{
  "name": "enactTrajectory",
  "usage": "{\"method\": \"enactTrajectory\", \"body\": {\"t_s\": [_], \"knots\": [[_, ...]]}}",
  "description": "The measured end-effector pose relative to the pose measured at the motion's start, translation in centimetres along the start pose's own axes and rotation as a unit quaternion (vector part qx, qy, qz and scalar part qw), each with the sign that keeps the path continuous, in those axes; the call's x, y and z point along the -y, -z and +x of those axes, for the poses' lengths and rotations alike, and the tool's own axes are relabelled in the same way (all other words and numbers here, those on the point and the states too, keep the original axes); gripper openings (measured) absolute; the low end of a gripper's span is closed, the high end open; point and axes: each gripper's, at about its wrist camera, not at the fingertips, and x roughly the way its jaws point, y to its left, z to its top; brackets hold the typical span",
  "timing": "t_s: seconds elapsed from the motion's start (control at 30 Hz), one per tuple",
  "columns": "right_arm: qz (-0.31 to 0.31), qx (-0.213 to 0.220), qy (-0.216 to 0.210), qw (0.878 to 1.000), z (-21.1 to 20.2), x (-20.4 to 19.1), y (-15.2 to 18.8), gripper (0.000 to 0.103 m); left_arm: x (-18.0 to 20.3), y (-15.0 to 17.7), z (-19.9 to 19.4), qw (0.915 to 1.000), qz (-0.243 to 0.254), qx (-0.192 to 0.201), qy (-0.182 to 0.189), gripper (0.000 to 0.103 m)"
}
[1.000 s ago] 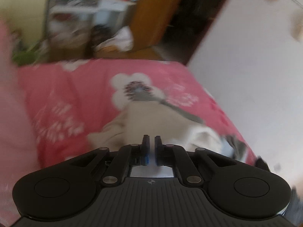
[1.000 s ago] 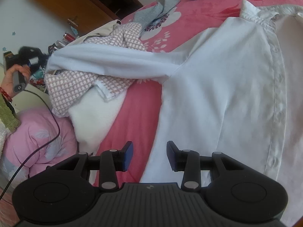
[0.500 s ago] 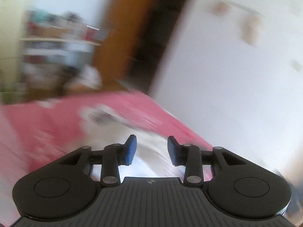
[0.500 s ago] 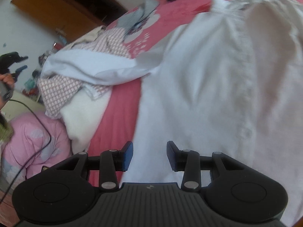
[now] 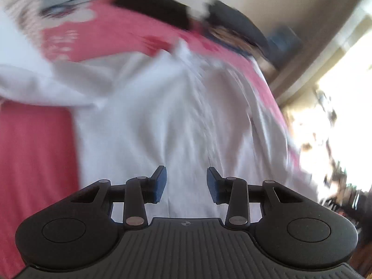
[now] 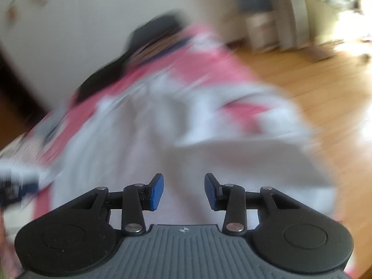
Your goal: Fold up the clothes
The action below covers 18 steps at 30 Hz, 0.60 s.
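Holding my left tongs (image 5: 186, 181) and right tongs (image 6: 183, 189) spread apart, pinching nothing. Both hanging over white shirt (image 5: 162, 116) lying on pink bed (image 5: 34, 151). Pictures blurry.

Two blurred fisheye views, each looking forward and steeply down along a handheld gripper from close above a white shirt (image 5: 176, 121) spread on a pink bed (image 5: 34, 153). The left wrist view faces up the shirt toward dark clothes (image 5: 151, 7) near a pale wall, a bright window at right. The right wrist view shares the shirt, bed and dark clothes, with wooden floor (image 6: 325, 88) at right.
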Motion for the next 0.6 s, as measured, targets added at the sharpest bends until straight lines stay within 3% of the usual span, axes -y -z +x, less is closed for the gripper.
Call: {"method": "enactTrajectory", "body": {"t_s": [0.13,0.2,0.27,0.37,0.4,0.6], "knots": [[0.087,0.017,0.07,0.994,-2.6,7.1,0.8,0.042,3.0,4.1,0.8,0.9909,0.134,-0.014,-0.004,0.038],[0.136,-0.004,0.067,0.988,-2.7,9.8,1.9,0.042,3.6,5.3,1.0,0.9848,0.171,-0.033,0.006,0.038],[0.146,-0.015,0.06,0.987,-2.7,10.8,2.8,0.042,4.3,6.2,0.9,0.9781,0.203,-0.045,0.011,0.038],[0.151,-0.021,0.057,0.987,-1.9,12.0,3.1,0.042,5.1,7.9,1.2,0.9706,0.234,-0.054,0.011,0.038],[0.158,-0.025,0.051,0.986,-1.4,12.6,2.8,0.048,5.3,8.3,1.2,0.9692,0.239,-0.058,0.012,0.038],[0.278,-0.05,0.007,0.959,2.1,17.5,3.1,0.058,5.8,9.9,1.5,0.9615,0.265,-0.073,0.01,0.038]]}}
